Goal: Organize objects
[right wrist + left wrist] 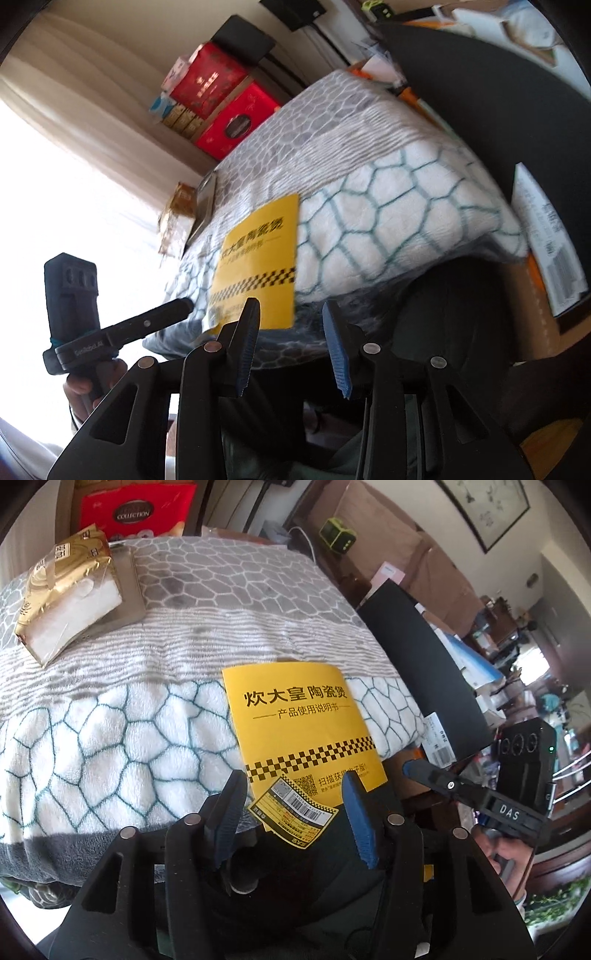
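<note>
A patterned grey-and-white blanket [110, 716] covered the desk and filled most of the left wrist frame, soft and plush underneath everything. At centre frame lay the yellow booklet [295, 723], flat on the blanket with its lower edge hanging a little past the near edge; in the right wrist frame the same yellow booklet [258, 258] sat at middle left. At upper left a gold packet [62, 590] rested partly on a flat grey tray [129, 587]. A small yellow label card [293, 812] lay at the booklet's lower edge, between the blue fingers. The left hand-held gripper [293, 794] stood wide apart around that card and the booklet's bottom edge, gripping nothing so far as could be seen. The right hand-held gripper [290, 332] was likewise spread and empty, short of the desk edge. The booklet looked light, thin and floppy, probably slick on its cover; the overhanging bottom edge seemed the best place to pinch it
</note>
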